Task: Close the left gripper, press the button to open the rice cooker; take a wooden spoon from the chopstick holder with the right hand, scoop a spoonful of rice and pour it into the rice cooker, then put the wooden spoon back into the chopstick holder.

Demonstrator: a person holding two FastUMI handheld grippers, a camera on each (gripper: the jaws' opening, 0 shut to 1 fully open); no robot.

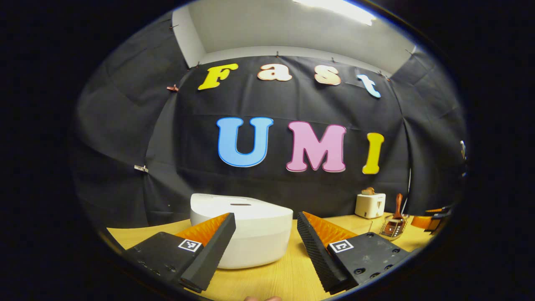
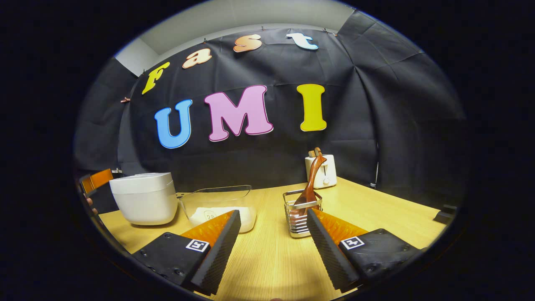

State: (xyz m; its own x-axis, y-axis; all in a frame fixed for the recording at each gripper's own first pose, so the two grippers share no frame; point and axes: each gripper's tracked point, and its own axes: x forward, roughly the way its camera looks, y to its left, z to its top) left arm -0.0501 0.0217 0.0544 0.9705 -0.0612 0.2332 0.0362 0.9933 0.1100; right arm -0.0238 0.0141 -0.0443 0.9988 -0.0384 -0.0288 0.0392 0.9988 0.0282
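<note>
Your left tool (image 1: 265, 246) is wide open by the shut rice cooker (image 1: 250, 225). Your right tool (image 2: 273, 251) is wide open near the wooden spoon (image 2: 310, 188) in the chopstick holder (image 2: 299, 217).

No word or number can be read for certain on the things on the desk. The only signs are small square black-and-white coded markers. In the left gripper view, the left gripper (image 1: 266, 215) carries one marker (image 1: 189, 245) on the base of each of its fingers (image 1: 209, 251). The right gripper (image 2: 273, 212) carries the same kind of marker (image 2: 197, 245) on each finger base. Just beyond its left-hand fingertip, a glass dish (image 2: 217, 196) bears a faint round stamp (image 2: 211, 215) on its front wall, too blurred to read.
</note>
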